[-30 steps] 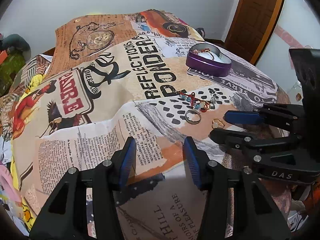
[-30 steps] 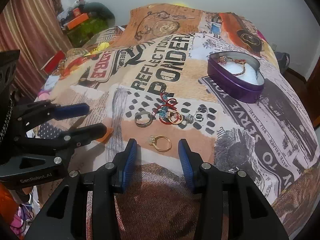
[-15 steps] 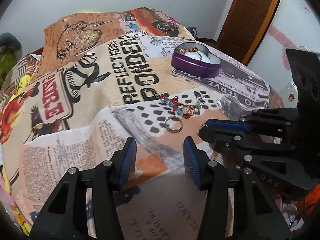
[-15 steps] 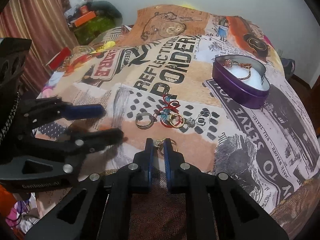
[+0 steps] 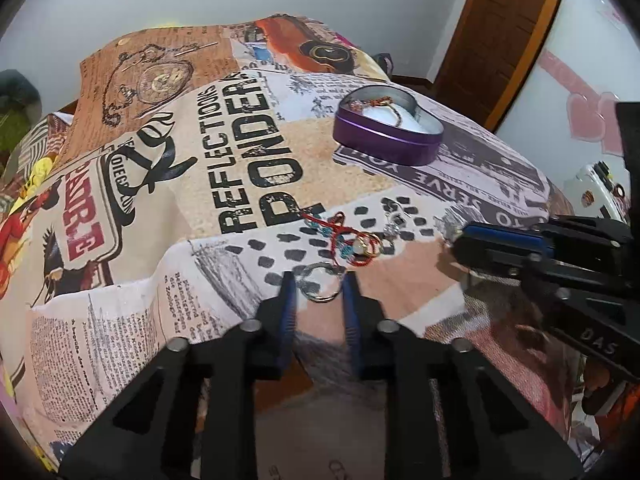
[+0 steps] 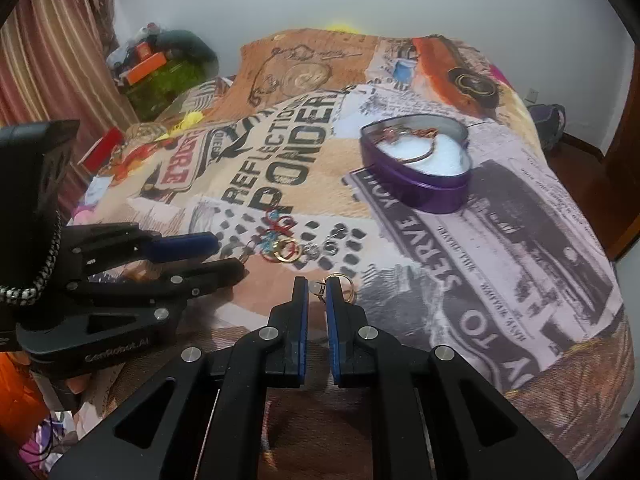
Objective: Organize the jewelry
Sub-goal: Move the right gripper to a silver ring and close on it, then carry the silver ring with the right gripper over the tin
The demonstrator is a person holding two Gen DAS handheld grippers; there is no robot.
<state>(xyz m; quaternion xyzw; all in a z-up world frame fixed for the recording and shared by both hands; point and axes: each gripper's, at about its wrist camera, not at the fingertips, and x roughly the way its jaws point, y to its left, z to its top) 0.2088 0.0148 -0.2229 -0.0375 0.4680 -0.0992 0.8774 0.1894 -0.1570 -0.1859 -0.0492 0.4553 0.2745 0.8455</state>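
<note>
1. A tangle of red cord bracelet (image 5: pixel 340 236), a gold ring (image 5: pixel 366 246) and small silver pieces is lying just beyond the silver ring (image 5: pixel 323 283), well short of the purple heart-shaped tin (image 5: pixel 390 130).
2. The silver ring is being closed on by the left gripper (image 5: pixel 318 286), between its jaws.
3. A gold stone ring (image 6: pixel 338 286) is being clenched by the right gripper (image 6: pixel 316 292), nearer than the tin (image 6: pixel 416 164).
4. Everything is resting on a collage-print bedspread (image 6: pixel 500 240); a striped curtain (image 6: pixel 44 60) is hanging at the left.
</note>
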